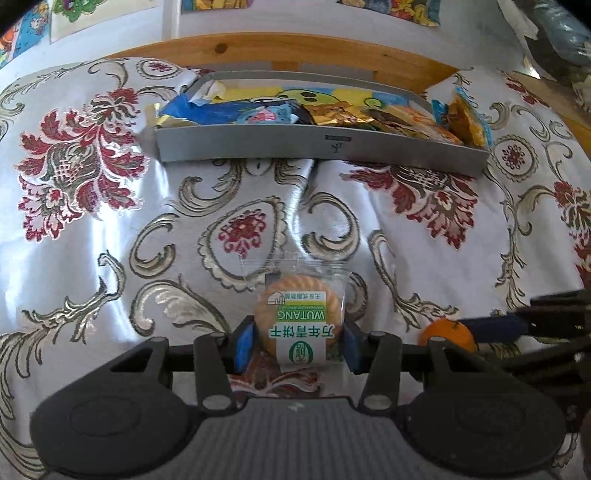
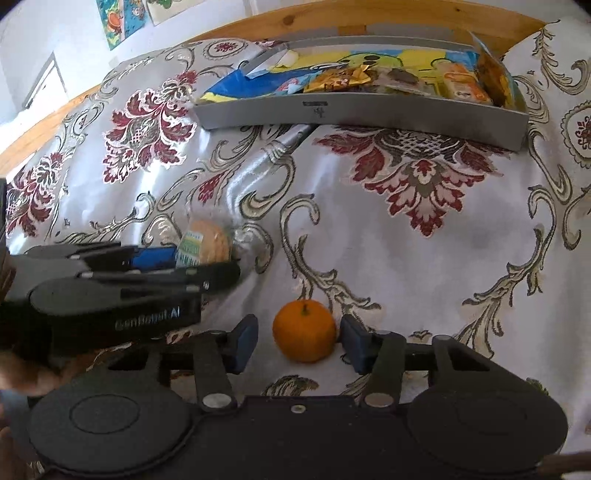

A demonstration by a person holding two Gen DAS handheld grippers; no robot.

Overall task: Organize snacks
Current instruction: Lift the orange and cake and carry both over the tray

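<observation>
Surface: a silvery tablecloth [image 1: 92,229] woven with dark red flowers and grey-gold scrolls, wrinkled, spread over a wooden table [image 1: 280,51] whose bare edge shows at the far side. A pale wall with coloured pictures [image 1: 391,9] stands behind it.

Landmark: a shallow grey tray [image 1: 321,146], long axis running left to right, lying at the far side of the cloth. It holds assorted snack packets [image 1: 369,118] in blue, gold and orange wrappers, most of them toward its right end; one orange packet [image 2: 493,79] leans up against the right end wall.

Left gripper [image 1: 299,341]: well on the near side of the tray, roughly opposite its middle. The blue pads [image 1: 243,345] press both sides of a wrapped biscuit, jaws closed on it.

Wrapped biscuit [image 1: 301,321]: a round, golden, ridged disc in clear film with a green and white label. The printed label faces up and reads upside down from the left wrist view, with the sealed clear end of the wrapper pointing toward the tray.

Right gripper [image 2: 299,341]: on the near side of the tray, to the right of the left gripper. Its jaws stand apart either side of an orange; the right pad lies just beside the fruit, the left pad clear of it.

Orange [image 2: 304,330]: small and round, resting on the cloth, stem uppermost.
</observation>
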